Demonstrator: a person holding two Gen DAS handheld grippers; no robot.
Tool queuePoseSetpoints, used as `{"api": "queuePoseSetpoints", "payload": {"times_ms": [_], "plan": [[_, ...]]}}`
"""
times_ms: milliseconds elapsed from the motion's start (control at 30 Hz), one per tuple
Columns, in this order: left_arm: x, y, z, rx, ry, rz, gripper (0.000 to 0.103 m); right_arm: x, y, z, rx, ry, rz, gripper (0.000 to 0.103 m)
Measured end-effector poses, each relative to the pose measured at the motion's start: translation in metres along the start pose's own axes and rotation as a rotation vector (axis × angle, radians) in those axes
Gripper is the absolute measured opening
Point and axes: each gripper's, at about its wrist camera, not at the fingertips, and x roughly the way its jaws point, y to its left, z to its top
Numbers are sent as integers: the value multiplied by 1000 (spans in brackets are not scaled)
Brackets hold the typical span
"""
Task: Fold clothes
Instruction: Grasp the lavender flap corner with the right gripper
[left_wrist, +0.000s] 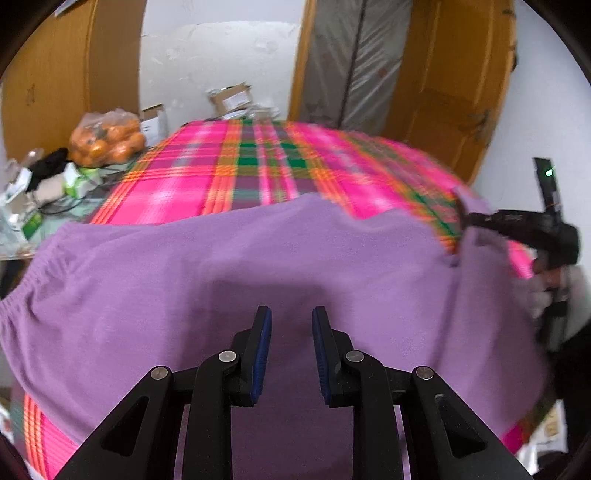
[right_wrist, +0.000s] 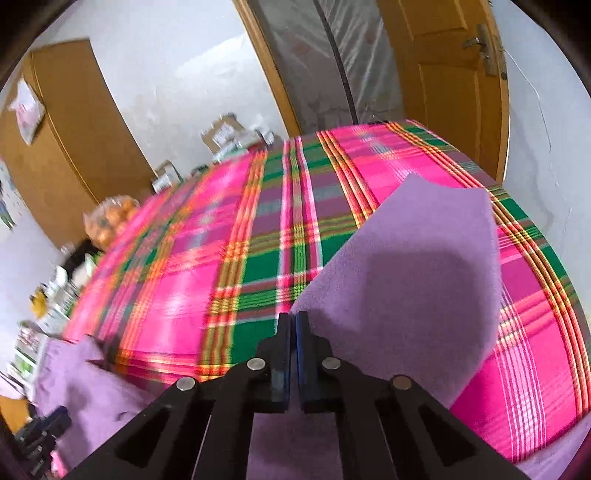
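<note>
Left wrist view: a clear bag (left_wrist: 107, 136) of oranges sits at the far left beside the plaid sheet (left_wrist: 236, 162). The purple garment (left_wrist: 258, 266) lies spread under the left gripper (left_wrist: 291, 321), jaws apart, empty. Right wrist view: the right gripper (right_wrist: 293, 325) is clamped on the garment's edge, its soft, smooth flap stretched over the sheet.

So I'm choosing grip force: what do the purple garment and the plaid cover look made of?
Purple garment: soft matte knit, probably fleece or cotton jersey; fuzzy surface, gathered elastic hem. Plaid cover: thin woven cloth, likely cotton, with striped weave lines, lying flat; blur hides finer texture.
</note>
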Motion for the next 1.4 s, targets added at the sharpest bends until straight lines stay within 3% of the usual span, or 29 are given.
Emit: {"api": "queuePoseSetpoints", "payload": {"times_ms": [133, 300, 433, 867, 933, 967, 1400], "plan": [[-1, -26, 1, 14, 4, -119, 25, -16, -6, -1, 18, -17, 26, 3], [11, -57, -6, 59, 51, -200, 26, -35, -14, -5, 46, -48, 52, 3], [14, -77, -8, 109, 50, -261, 32, -51, -25, -7, 84, -68, 75, 3], [25, -100, -5, 189, 50, -244, 34, -90, -40, -13, 129, -112, 122, 3], [23, -101, -7, 184, 45, -269, 14, -97, -43, -15, 136, -119, 121, 3], [20, -102, -7, 185, 40, -278, 12, -101, -44, -16, 139, -123, 121, 3], [-29, -109, -25, 223, -31, -397, 7, -179, -54, -52, 155, -217, 114, 3]]}}
